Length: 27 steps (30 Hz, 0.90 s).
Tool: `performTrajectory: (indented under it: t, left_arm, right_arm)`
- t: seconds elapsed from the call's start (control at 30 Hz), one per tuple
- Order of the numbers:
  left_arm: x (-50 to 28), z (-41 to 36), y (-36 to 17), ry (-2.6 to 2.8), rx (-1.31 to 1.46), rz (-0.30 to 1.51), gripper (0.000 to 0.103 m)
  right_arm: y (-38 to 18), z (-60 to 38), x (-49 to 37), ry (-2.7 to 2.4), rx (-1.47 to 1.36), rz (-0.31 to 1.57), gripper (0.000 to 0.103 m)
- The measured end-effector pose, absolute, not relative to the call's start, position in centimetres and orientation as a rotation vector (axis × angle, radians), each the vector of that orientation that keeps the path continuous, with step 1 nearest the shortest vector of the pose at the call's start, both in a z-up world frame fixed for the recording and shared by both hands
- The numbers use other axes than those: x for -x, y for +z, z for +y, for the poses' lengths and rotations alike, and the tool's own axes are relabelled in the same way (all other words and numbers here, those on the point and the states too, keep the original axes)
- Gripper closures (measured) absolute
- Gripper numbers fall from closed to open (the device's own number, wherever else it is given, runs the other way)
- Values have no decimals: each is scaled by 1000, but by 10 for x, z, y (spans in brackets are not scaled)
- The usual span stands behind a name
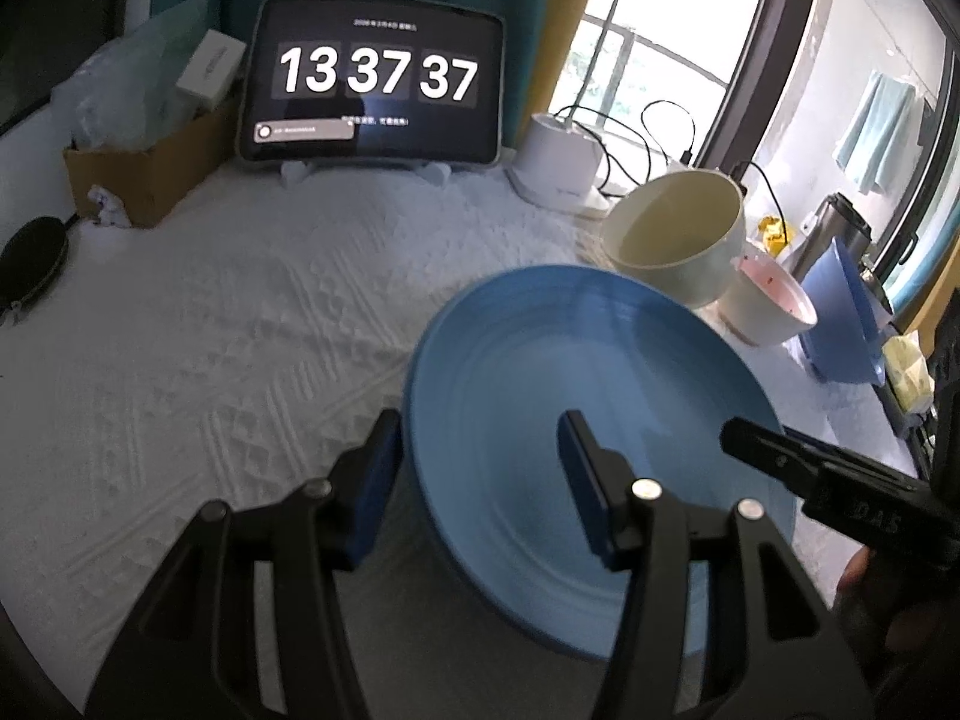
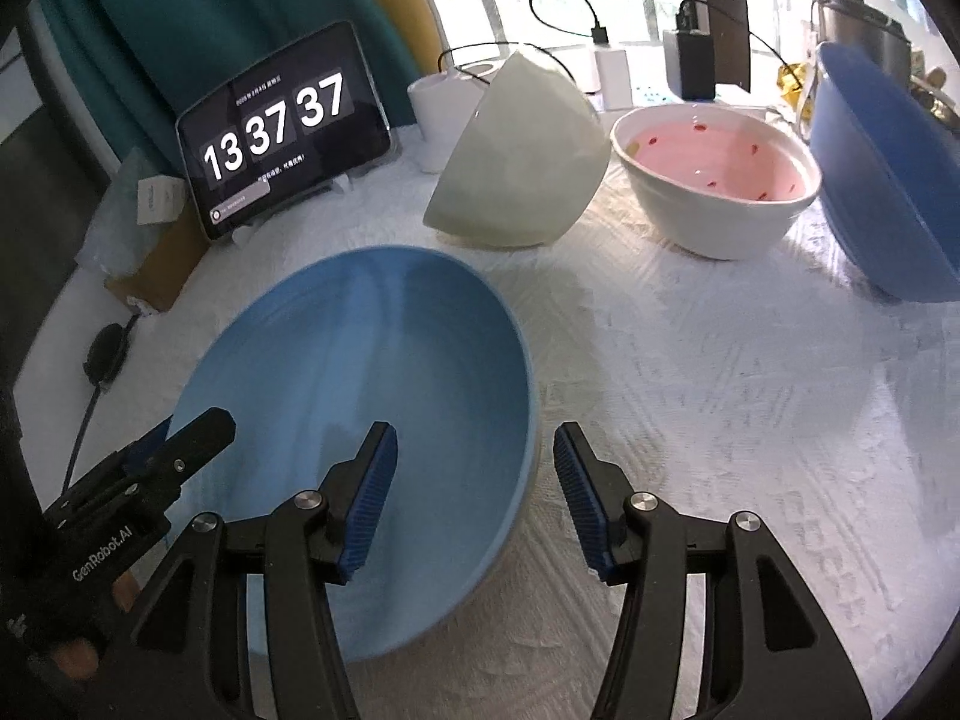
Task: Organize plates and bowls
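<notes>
The sorting looks barely begun. The light blue plate (image 2: 372, 420) lies on the white textured surface (image 2: 750, 420) by itself, and the three bowls stand separately along the back: the cream bowl (image 2: 522, 168) tipped on its side, the white bowl with a pink inside (image 2: 720, 180) upright beside it, and the dark blue bowl (image 2: 882, 180) tilted at the far right. Nothing is stacked or nested yet, so, judging by this layout, almost all of the gathering remains.

Both tools are at the plate. The left tool (image 1: 480, 480) is spread, one finger outside the plate's left rim and the other over its inside, straddling the edge without pinching. The right tool (image 2: 474, 498) is likewise spread across the plate's right rim, not closed on it.

Around them stand a tablet clock (image 1: 375, 78), a cardboard box (image 1: 144, 162) with plastic wrapping, a white lamp base (image 1: 555, 162) with cables, and a black round pad (image 1: 30, 264) at the left edge. The open middle of the surface gives room for stacking; the cables and lamp base crowd the space just behind the cream bowl.
</notes>
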<state>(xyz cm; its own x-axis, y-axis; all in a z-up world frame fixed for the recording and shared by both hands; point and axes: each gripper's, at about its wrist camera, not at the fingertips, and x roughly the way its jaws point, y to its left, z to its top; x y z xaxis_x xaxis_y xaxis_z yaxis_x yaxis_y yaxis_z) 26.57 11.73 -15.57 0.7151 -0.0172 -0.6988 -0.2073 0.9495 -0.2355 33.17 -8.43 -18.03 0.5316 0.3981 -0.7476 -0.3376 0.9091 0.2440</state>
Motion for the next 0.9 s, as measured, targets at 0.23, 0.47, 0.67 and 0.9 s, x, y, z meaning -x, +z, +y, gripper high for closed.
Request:
performTrajectory:
  t: [0.23, 0.47, 0.67, 0.9]
  left_arm:
    - [-253, 114, -145, 128, 305, 745, 48]
    - [-240, 104, -134, 116, 288, 717, 48]
    - [-232, 88, -125, 87, 268, 703, 48]
    - [-223, 69, -116, 58, 249, 689, 48]
  right_arm:
    - [-173, -96, -317, 440, -80, 886, 46]
    - [-162, -103, -303, 441, -87, 859, 46]
    - [-156, -114, -291, 437, -100, 840, 46]
    - [-152, -130, -280, 426, -115, 825, 46]
